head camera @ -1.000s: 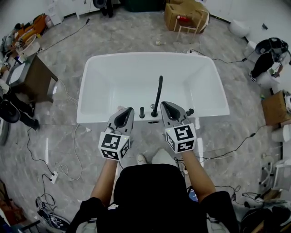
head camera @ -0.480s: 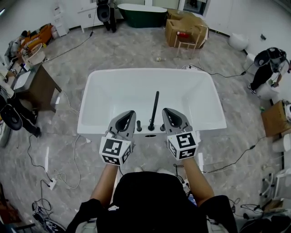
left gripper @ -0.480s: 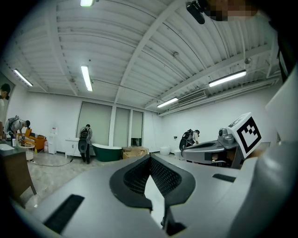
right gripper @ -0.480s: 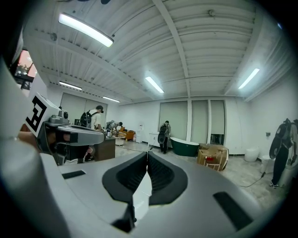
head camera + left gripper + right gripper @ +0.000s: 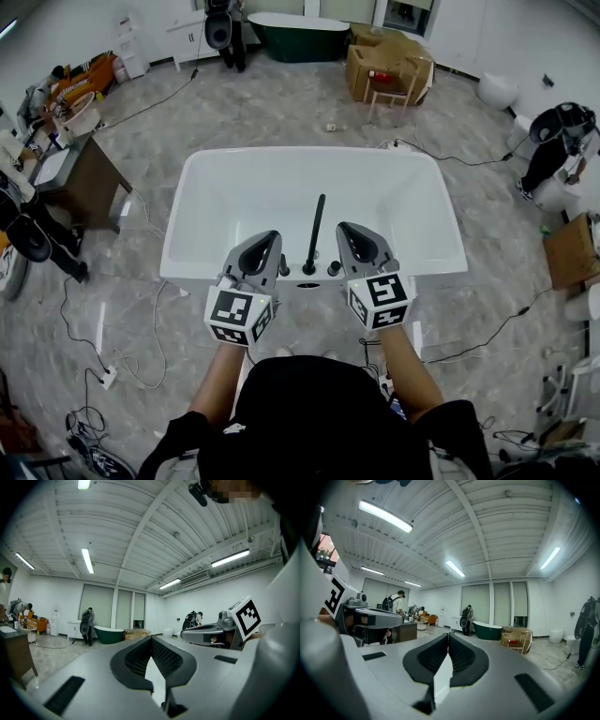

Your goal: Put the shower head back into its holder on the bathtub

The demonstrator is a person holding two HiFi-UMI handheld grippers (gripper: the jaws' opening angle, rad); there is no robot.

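two grippers — both empty
left gripper jaws together, nothing between; right gripper likewise — both held over near rim of tub, touching nothing.

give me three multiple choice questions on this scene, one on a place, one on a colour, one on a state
1. The shower head stands:
A) on the floor
B) on the near rim of the white tub, between the tools
C) in the left tool

2. The far tub is:
A) red
B) dark green
C) yellow

3. The left tool and right tool are:
A) both shut, empty
B) both wide open
C) both shut on a hose

Answers:
1 B: in the head view it rises from the rim between the two tools.
2 B: it shows dark green by the far wall.
3 A: each gripper view shows the jaws together with nothing between them.
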